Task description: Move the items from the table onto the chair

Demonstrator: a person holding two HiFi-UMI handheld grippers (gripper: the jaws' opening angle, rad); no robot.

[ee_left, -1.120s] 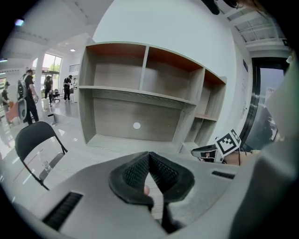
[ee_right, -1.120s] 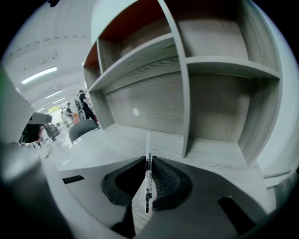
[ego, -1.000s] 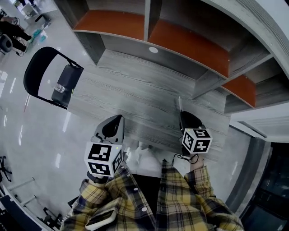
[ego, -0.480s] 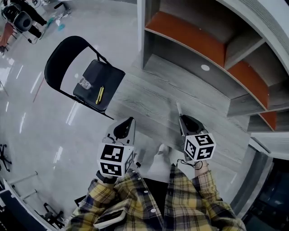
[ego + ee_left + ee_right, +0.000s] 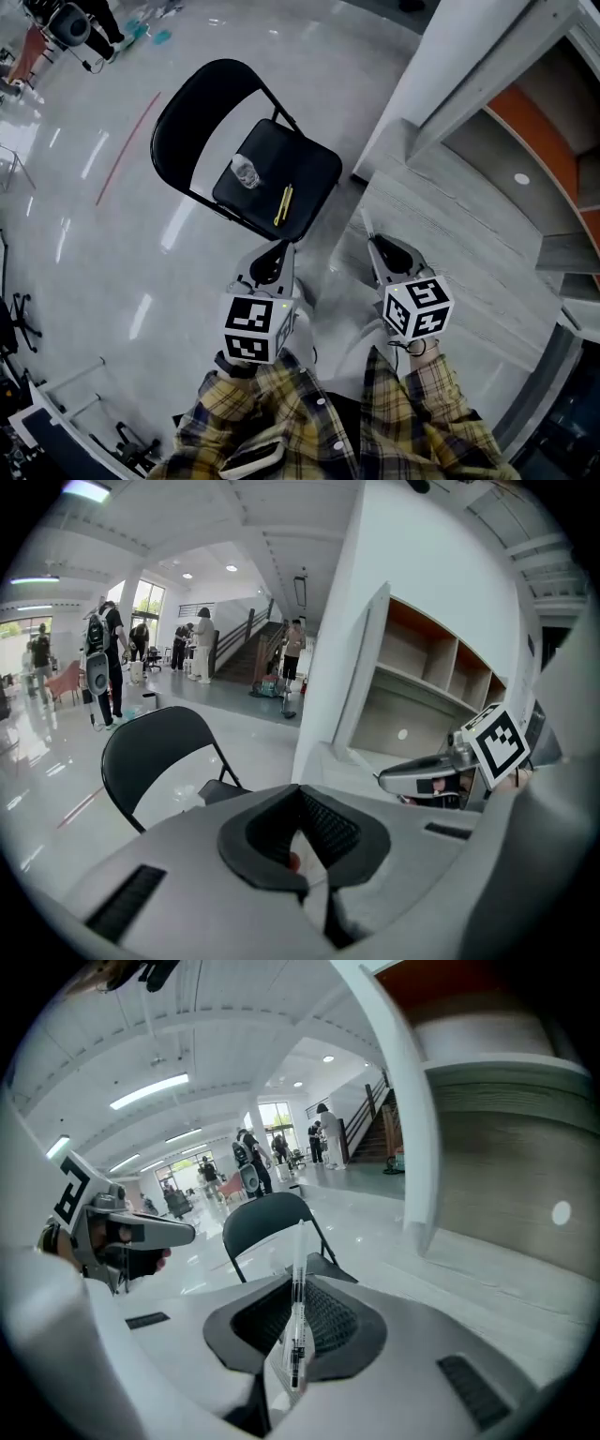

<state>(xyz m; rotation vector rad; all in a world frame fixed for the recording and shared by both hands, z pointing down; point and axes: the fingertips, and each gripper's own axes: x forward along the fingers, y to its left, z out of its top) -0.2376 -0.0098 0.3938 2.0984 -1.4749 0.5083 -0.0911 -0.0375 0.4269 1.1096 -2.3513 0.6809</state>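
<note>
**Clear pen clamped in the right gripper, chair just ahead**

Head view: two forearms in plaid sleeves [image 5: 412, 412] reach forward side by side. The left gripper [image 5: 272, 255] points at the front edge of the chair [image 5: 314, 173] and stops just short of it. The right gripper [image 5: 375, 246] is level with it, off the chair's right. On the chair seat lie a yellow stick [image 5: 283, 204] and a clear round item [image 5: 246, 172].

Left gripper view: the jaws are pressed together and hold nothing. The chair stands ahead to the left.

Right gripper view: the jaws pinch a clear pen [image 5: 299, 1251] that stands upright. The chair stands straight beyond it.
</note>
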